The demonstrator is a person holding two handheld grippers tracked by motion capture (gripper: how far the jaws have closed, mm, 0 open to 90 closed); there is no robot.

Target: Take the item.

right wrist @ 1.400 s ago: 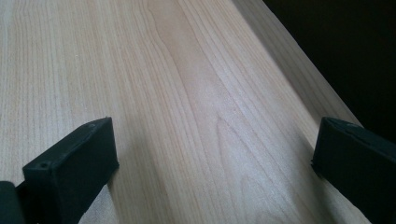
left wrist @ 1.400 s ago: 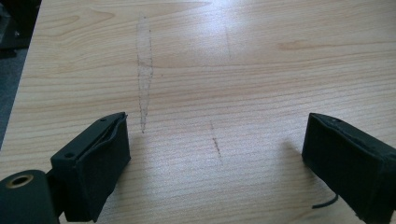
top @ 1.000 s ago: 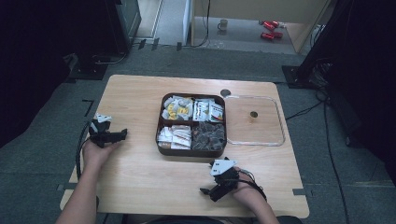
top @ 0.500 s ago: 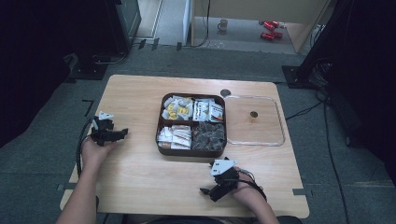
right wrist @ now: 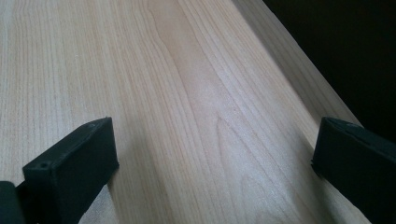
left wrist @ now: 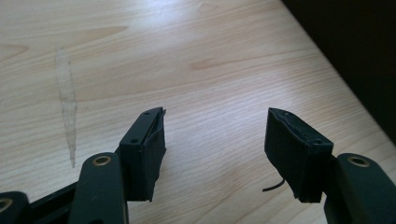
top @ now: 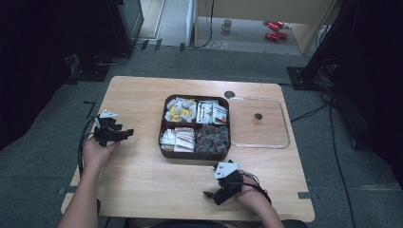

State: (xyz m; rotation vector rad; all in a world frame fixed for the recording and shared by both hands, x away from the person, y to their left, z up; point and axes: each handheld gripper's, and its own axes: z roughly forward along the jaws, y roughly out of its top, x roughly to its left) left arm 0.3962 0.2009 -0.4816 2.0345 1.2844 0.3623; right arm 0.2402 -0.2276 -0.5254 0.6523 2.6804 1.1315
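Note:
A brown four-compartment box sits mid-table, with yellow and white packets in its far cells and dark packets at the front right. A person's left hand holds my left gripper near the table's left edge, pointing toward the box and well short of it. In the left gripper view it is open over bare wood; its jaws have just been closing with nothing between them. My right gripper rests near the front edge, below the box. Its jaws stand wide apart over bare wood.
A clear shallow tray lies right of the box with a small brown object on it. A small dark disc sits behind the box. Cables trail from both grippers. The table edge runs close beside the left gripper.
The left gripper has lifted slightly at the table's left side. The right hand, the box and the clear tray have not moved.

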